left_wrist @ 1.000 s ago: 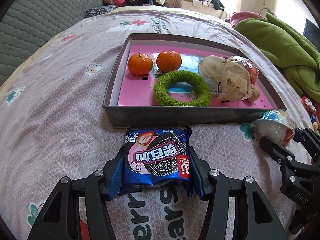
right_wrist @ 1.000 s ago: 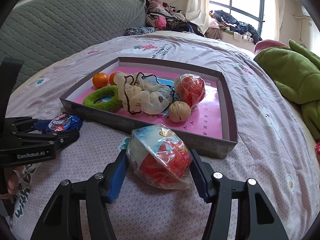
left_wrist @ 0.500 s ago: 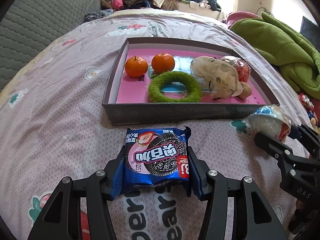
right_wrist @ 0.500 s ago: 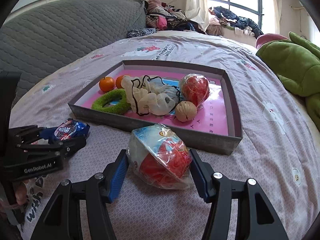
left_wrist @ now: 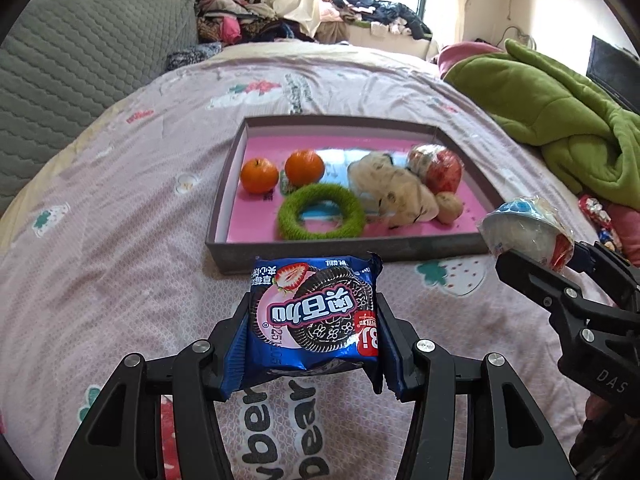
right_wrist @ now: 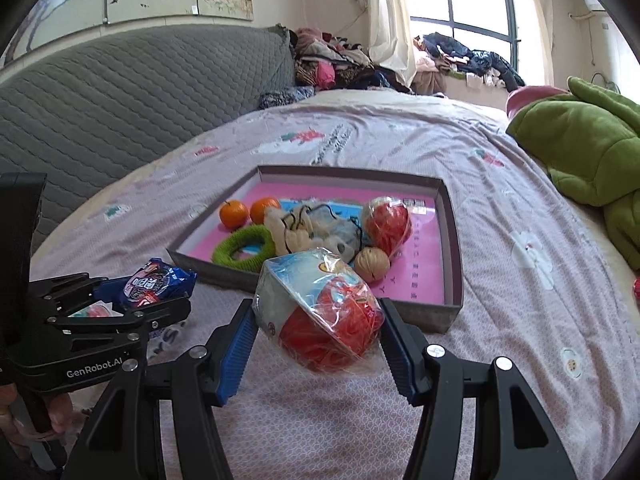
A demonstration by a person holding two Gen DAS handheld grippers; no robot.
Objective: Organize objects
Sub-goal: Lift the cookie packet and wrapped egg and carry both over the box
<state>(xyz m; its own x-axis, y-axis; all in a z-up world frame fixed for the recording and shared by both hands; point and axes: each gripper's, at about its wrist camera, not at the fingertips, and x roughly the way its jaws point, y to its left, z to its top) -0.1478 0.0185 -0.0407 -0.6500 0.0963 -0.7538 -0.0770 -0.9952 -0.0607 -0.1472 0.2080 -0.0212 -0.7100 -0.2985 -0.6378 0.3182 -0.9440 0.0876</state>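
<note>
My left gripper (left_wrist: 314, 320) is shut on a blue cookie packet (left_wrist: 314, 316) and holds it above the bedspread, in front of the grey tray (left_wrist: 344, 246). My right gripper (right_wrist: 320, 320) is shut on a plastic-wrapped red and white ball (right_wrist: 320, 312), also raised before the tray (right_wrist: 452, 240); it shows at the right of the left wrist view (left_wrist: 528, 236). The pink-lined tray holds two oranges (left_wrist: 260, 176), a green ring (left_wrist: 322, 216), a cream drawstring pouch (left_wrist: 392, 192), a wrapped red ball (left_wrist: 440, 168) and a walnut (left_wrist: 450, 208).
The tray lies on a pink patterned bedspread (left_wrist: 120, 240). A green blanket (left_wrist: 560, 120) is heaped at the right. A grey quilted headboard (right_wrist: 120, 100) stands at the left, and clothes are piled by the window (right_wrist: 460, 60). Small snack packets (left_wrist: 596, 212) lie at the far right.
Both grippers have risen and drawn back from the tray with their loads still held. The tray looks smaller and farther now.
</note>
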